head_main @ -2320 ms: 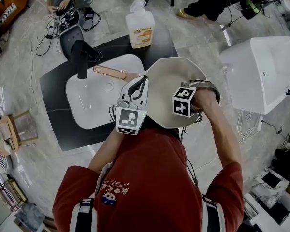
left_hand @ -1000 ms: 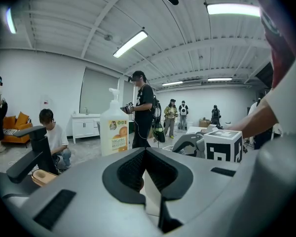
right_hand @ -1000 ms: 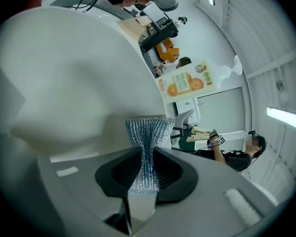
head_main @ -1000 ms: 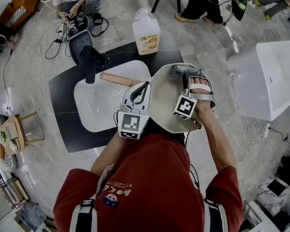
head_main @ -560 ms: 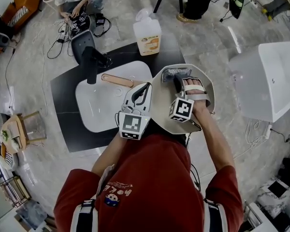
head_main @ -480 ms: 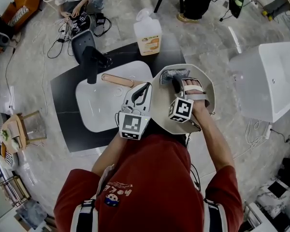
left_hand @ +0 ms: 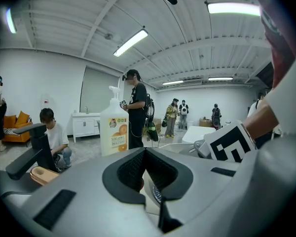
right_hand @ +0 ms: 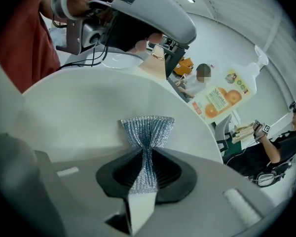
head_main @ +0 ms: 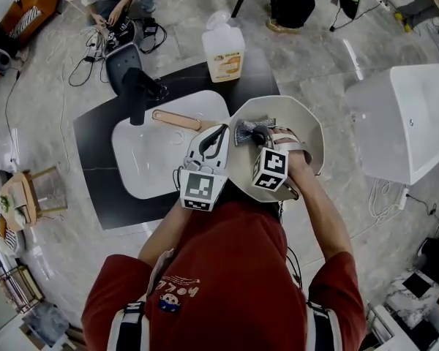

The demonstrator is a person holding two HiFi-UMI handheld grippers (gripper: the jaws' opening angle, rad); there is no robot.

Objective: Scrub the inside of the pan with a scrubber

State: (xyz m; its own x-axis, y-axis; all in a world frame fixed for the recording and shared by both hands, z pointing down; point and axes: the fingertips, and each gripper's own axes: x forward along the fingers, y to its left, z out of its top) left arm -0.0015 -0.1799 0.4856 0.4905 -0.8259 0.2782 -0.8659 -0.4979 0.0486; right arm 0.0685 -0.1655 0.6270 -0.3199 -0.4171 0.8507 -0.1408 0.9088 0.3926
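Note:
A cream pan is held tilted over the edge of a white sink. Its wooden handle reaches left across the basin. My left gripper is shut where the handle joins the pan; a brown strip shows between its pads. My right gripper is inside the pan, shut on a silver mesh scrubber. In the right gripper view the scrubber is pinched at its waist, and its fanned end presses on the pan's inner wall.
A white basin with a black faucet sits in a black counter. A soap bottle stands behind the pan. A large white tub is at the right. People and cables are on the floor beyond.
My right gripper has carried the scrubber from the pan's near side up to its far rim, then left across the inside toward the left gripper. The left gripper and pan have stayed almost still.

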